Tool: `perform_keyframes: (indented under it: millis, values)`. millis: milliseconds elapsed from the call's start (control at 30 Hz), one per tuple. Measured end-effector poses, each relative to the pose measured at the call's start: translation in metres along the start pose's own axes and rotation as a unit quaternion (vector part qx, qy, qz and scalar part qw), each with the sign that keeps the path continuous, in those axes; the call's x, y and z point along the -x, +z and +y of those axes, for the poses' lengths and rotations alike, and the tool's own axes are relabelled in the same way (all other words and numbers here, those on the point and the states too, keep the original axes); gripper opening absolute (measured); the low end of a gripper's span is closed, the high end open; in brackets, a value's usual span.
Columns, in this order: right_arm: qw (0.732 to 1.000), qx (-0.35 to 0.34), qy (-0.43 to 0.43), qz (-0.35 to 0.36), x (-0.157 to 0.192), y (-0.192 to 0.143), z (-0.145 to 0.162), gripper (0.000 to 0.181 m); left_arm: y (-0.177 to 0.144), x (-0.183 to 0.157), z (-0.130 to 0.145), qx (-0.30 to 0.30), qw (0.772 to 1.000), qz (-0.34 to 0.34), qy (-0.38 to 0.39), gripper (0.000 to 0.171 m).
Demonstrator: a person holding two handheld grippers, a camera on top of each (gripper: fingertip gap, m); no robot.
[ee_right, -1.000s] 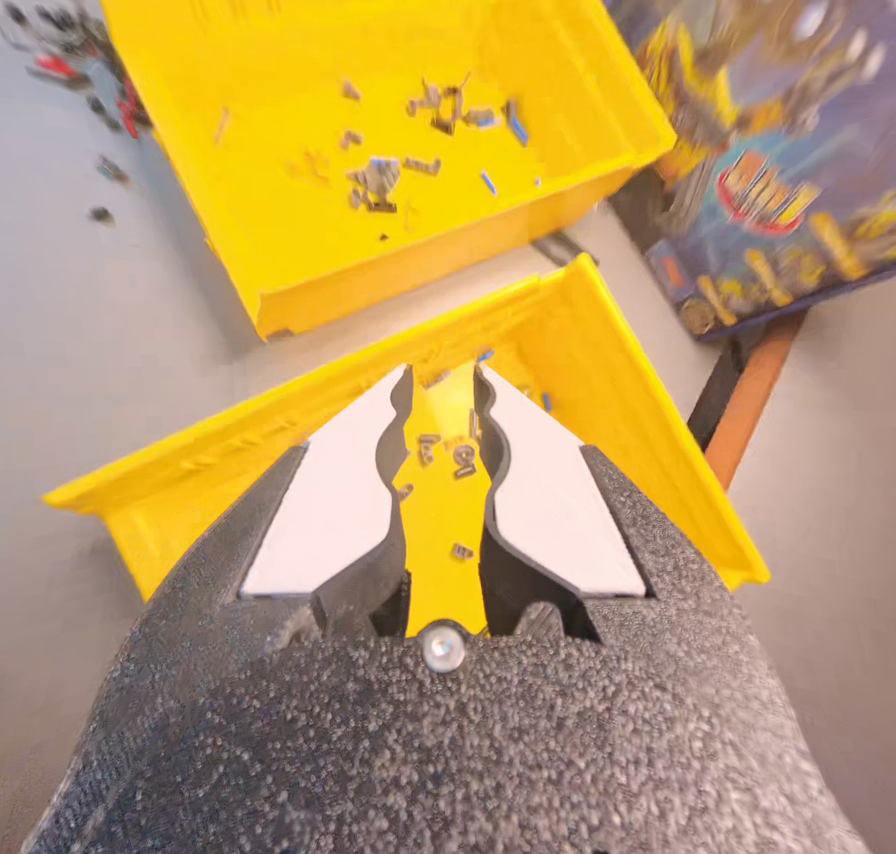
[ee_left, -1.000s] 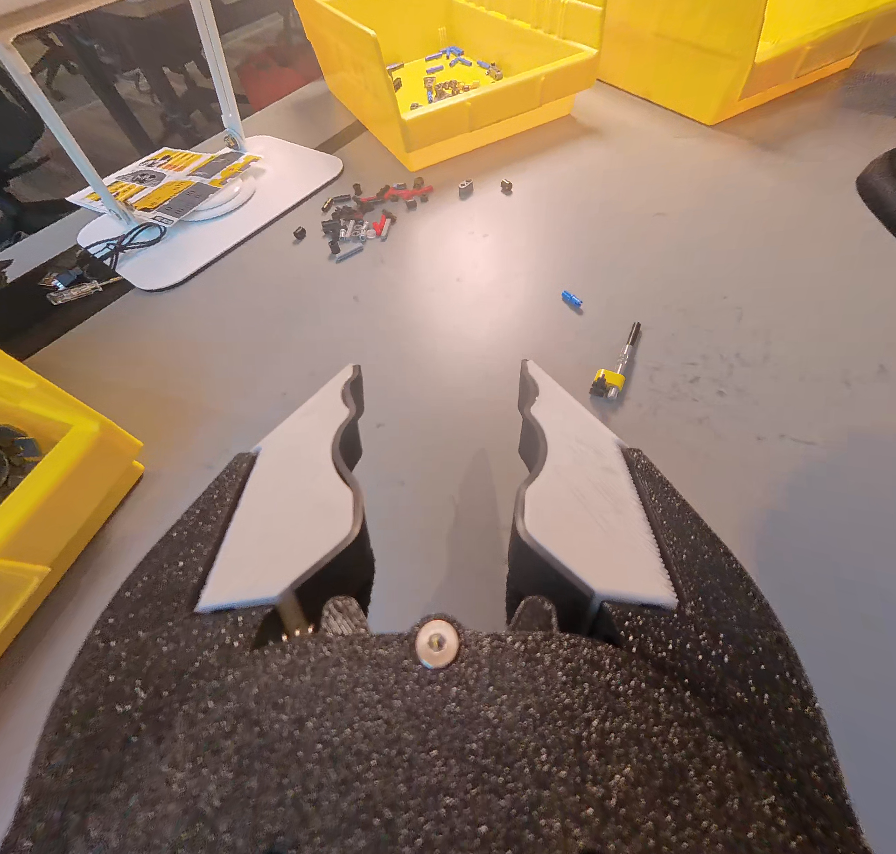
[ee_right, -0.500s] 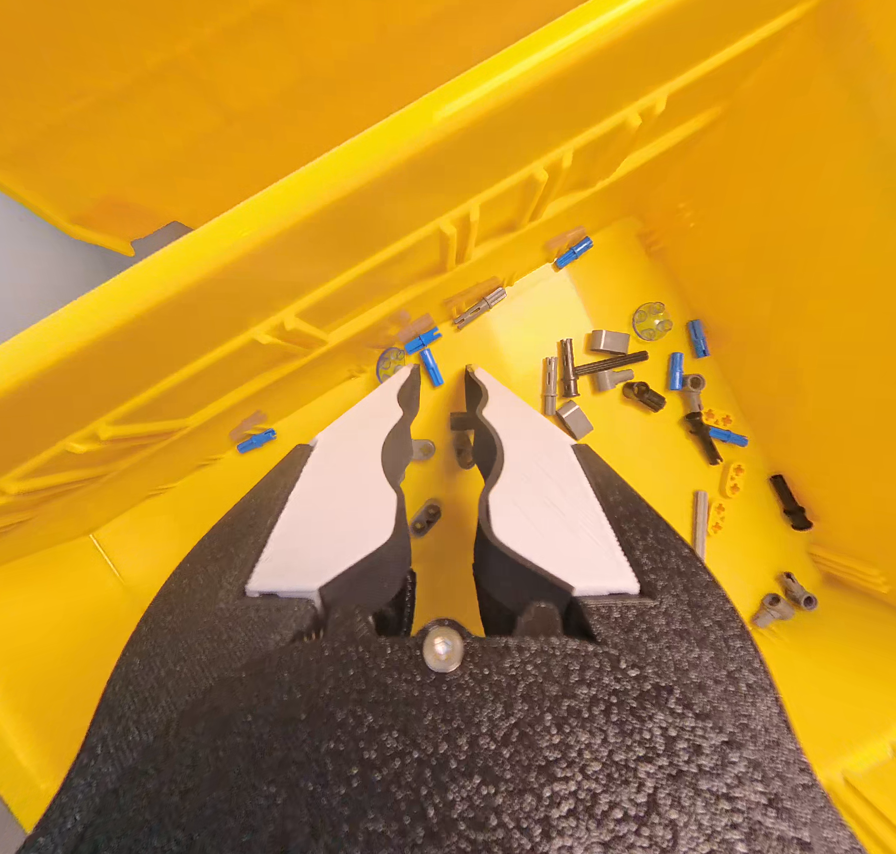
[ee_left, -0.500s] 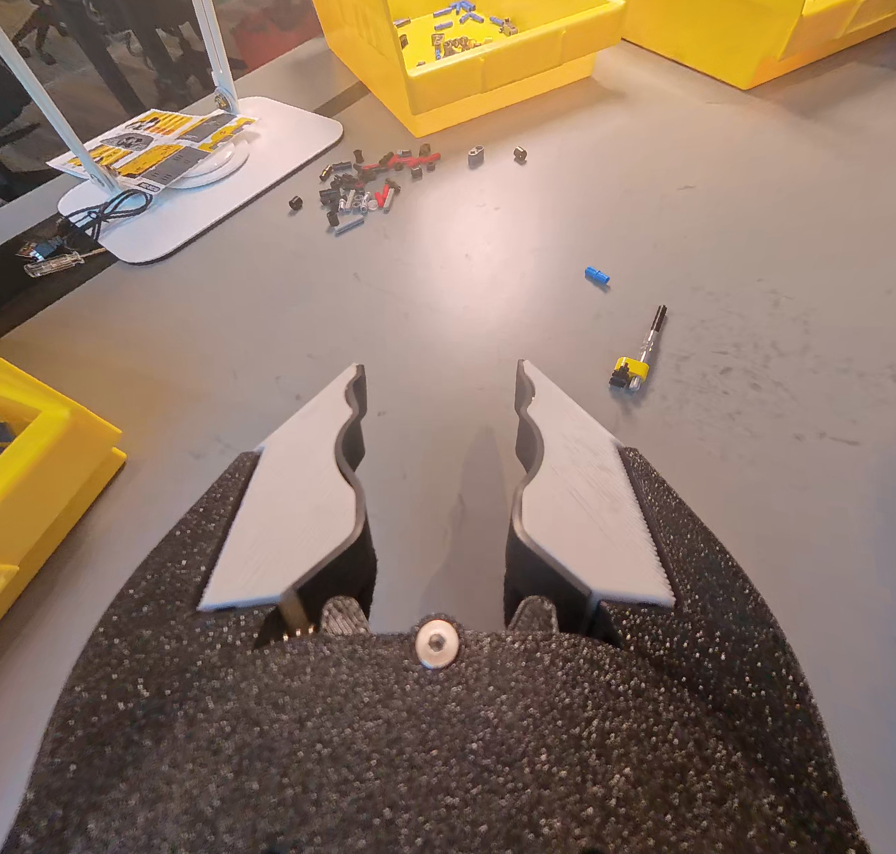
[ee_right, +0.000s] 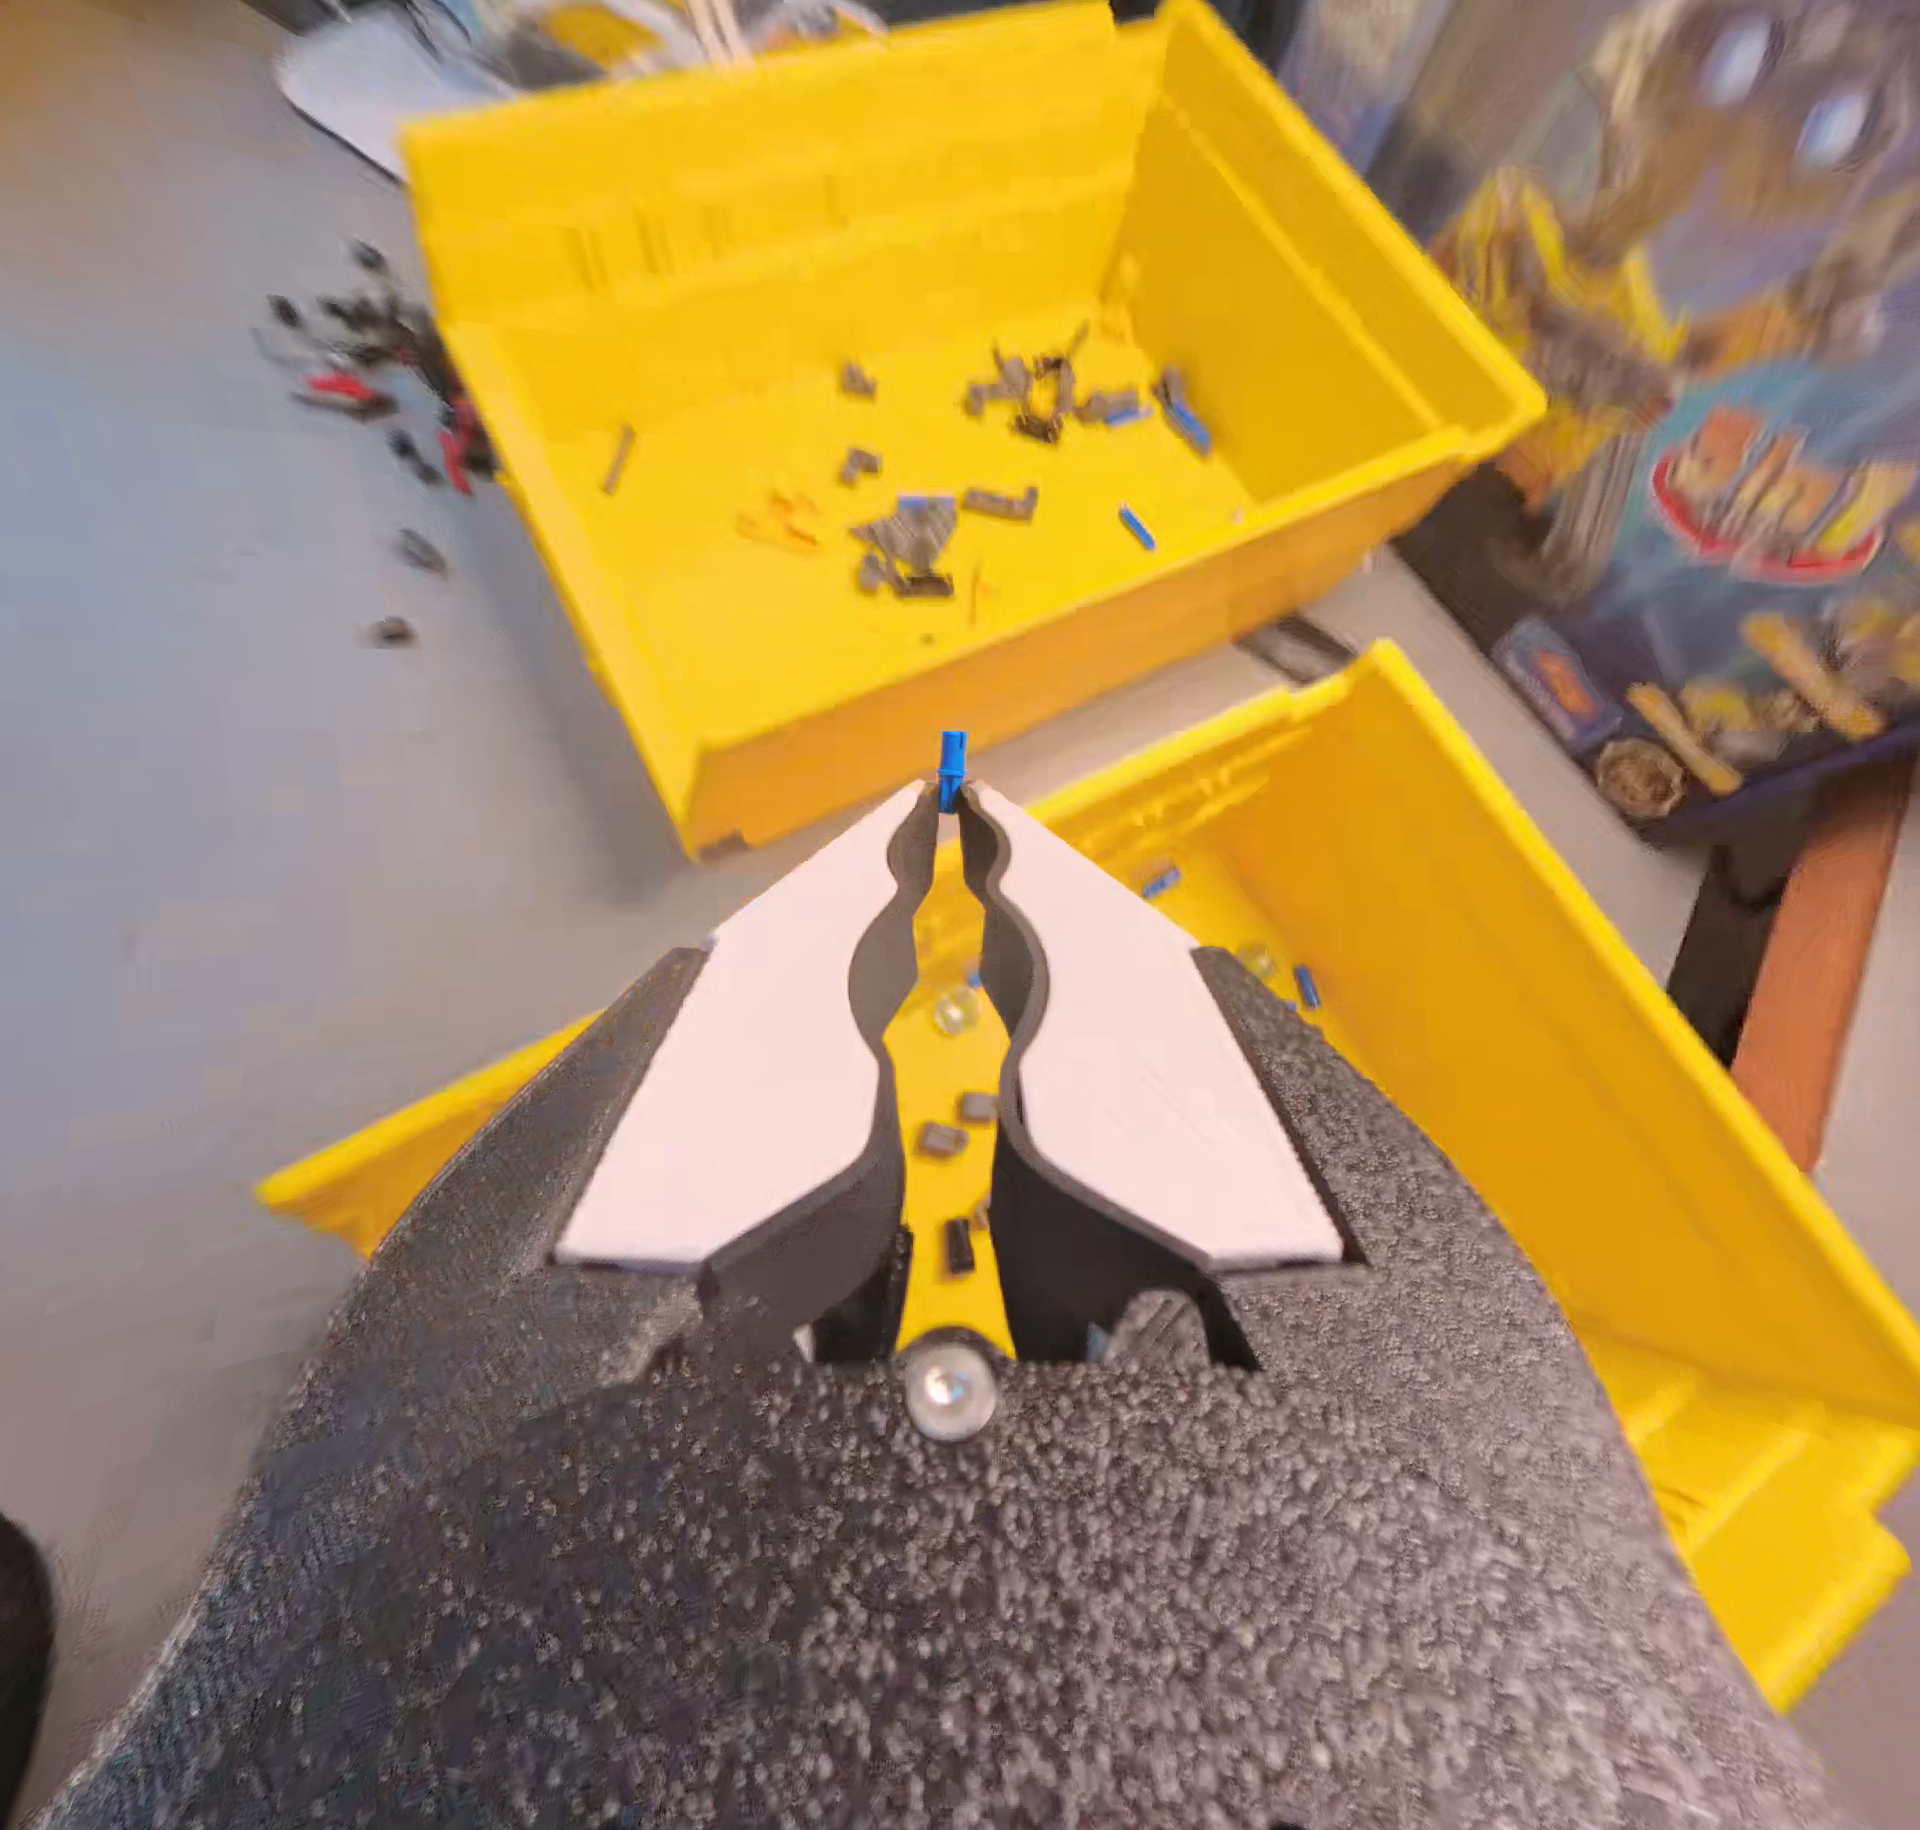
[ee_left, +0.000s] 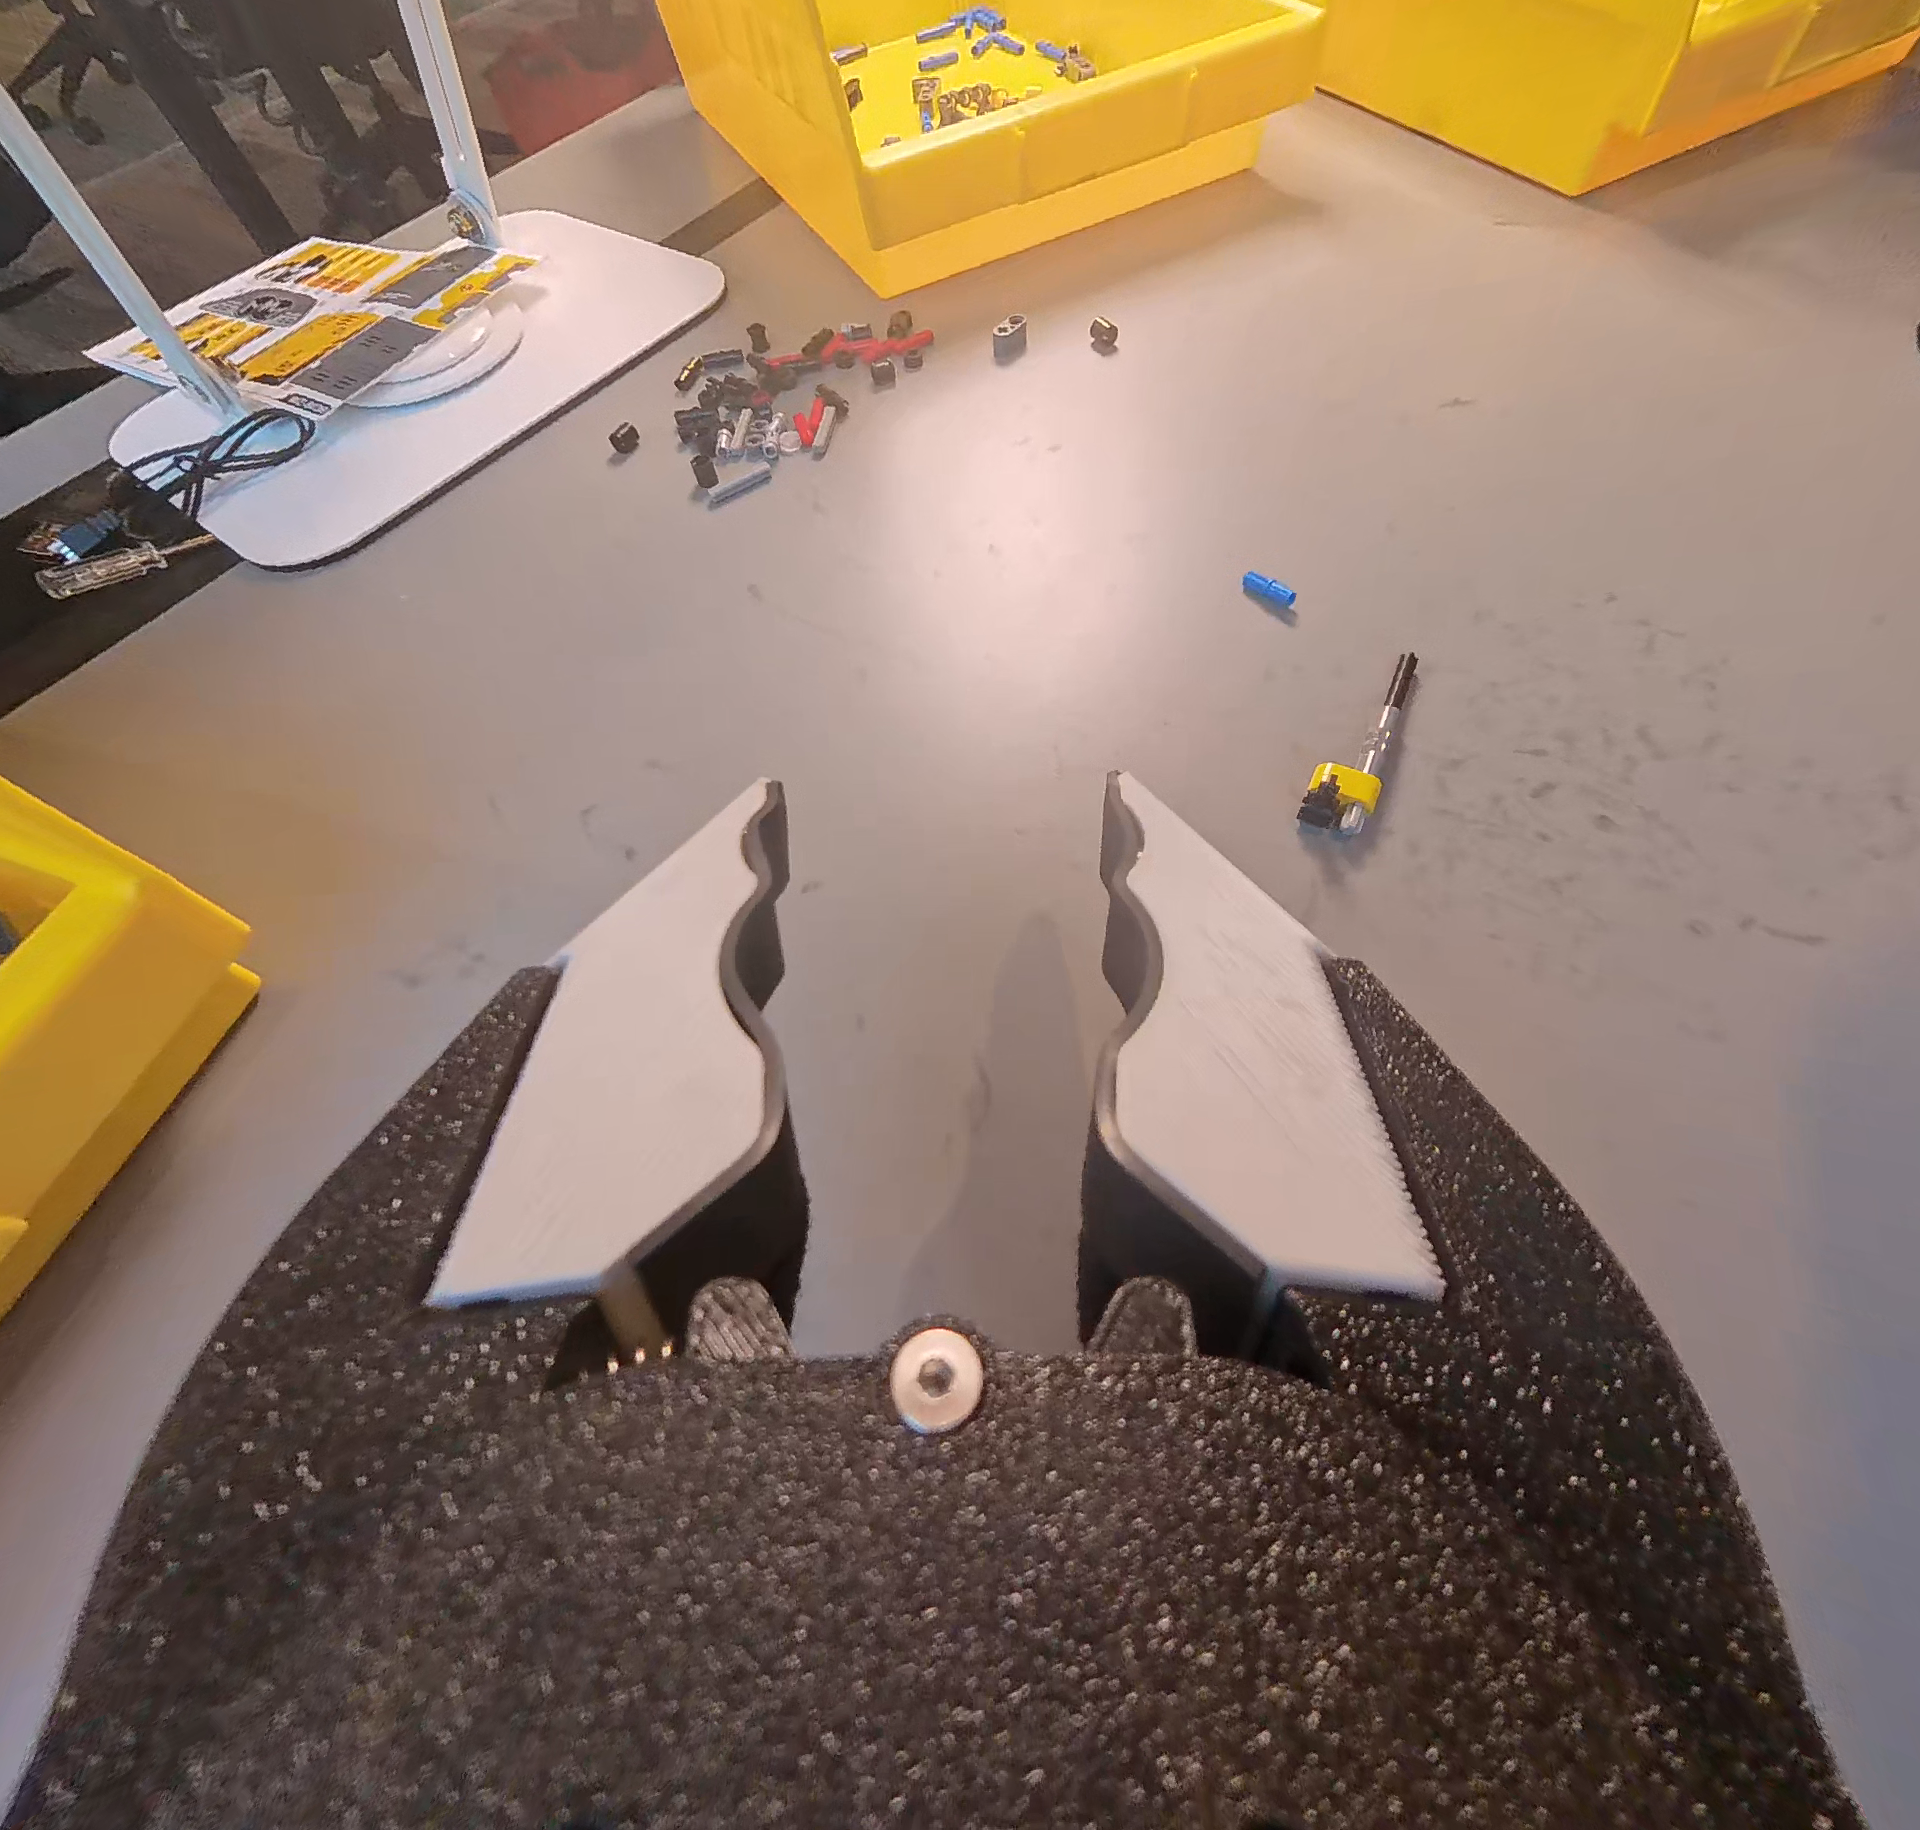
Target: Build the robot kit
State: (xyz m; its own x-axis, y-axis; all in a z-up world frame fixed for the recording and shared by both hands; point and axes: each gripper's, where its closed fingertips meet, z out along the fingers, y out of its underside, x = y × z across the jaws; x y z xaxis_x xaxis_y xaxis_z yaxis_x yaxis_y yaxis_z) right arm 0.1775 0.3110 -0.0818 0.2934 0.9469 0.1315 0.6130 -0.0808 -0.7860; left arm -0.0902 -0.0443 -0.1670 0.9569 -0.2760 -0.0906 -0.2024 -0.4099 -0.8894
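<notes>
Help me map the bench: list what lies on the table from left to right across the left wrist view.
Yellow bin corner → white lamp base → pile of small black and red parts → left gripper, open → blue pin → yellow-headed axle piece.

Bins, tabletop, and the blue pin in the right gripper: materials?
Yellow bin: glossy moulded plastic, ribbed walls. Tabletop: matte grey, scuffed, probably laminate. Blue pin, pinched in the right gripper: likely hard plastic, uniform colour.

Blurred printed box (ee_right: pixel 1704 409); left yellow bin (ee_left: pixel 94 1011) cut off.
</notes>
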Motion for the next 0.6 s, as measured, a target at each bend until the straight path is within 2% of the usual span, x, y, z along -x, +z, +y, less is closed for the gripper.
perform_keyframes:
  millis: [67, 100, 167, 200, 300, 400, 500, 600]
  values:
    - [0.998, -0.045, -0.051, -0.015, 0.043, -0.023, -0.040, 0.004, 0.001, 0.001, 0.000, 0.000, 1.000, 0.002, -0.002, 0.060]
    - [0.995, -0.047, -0.087, -0.014, 0.065, -0.029, -0.051, 0.004, 0.001, 0.001, 0.000, 0.000, 1.000, 0.003, -0.003, 0.060]
    - [0.987, -0.045, -0.149, -0.047, 0.121, -0.032, -0.062, 0.003, 0.002, 0.000, 0.000, 0.001, 1.000, 0.004, -0.002, 0.060]
    - [0.984, -0.047, -0.155, -0.078, 0.152, -0.027, -0.064, 0.003, 0.002, 0.000, 0.000, 0.001, 1.000, 0.004, -0.001, 0.060]
    - [0.973, -0.021, -0.161, -0.167, 0.238, 0.012, -0.039, 0.003, 0.000, -0.002, 0.000, 0.000, 1.000, 0.003, 0.002, 0.060]
    - [0.962, 0.024, -0.167, -0.215, 0.297, 0.060, -0.001, 0.004, -0.003, -0.001, -0.002, -0.004, 1.000, 0.000, 0.002, 0.060]
    - [0.956, 0.060, -0.182, -0.222, 0.320, 0.087, 0.019, 0.003, -0.004, 0.000, -0.002, -0.005, 1.000, 0.001, 0.001, 0.060]
    - [0.951, 0.089, -0.194, -0.223, 0.324, 0.095, 0.031, 0.004, -0.004, -0.001, -0.002, -0.005, 1.000, 0.001, 0.004, 0.060]
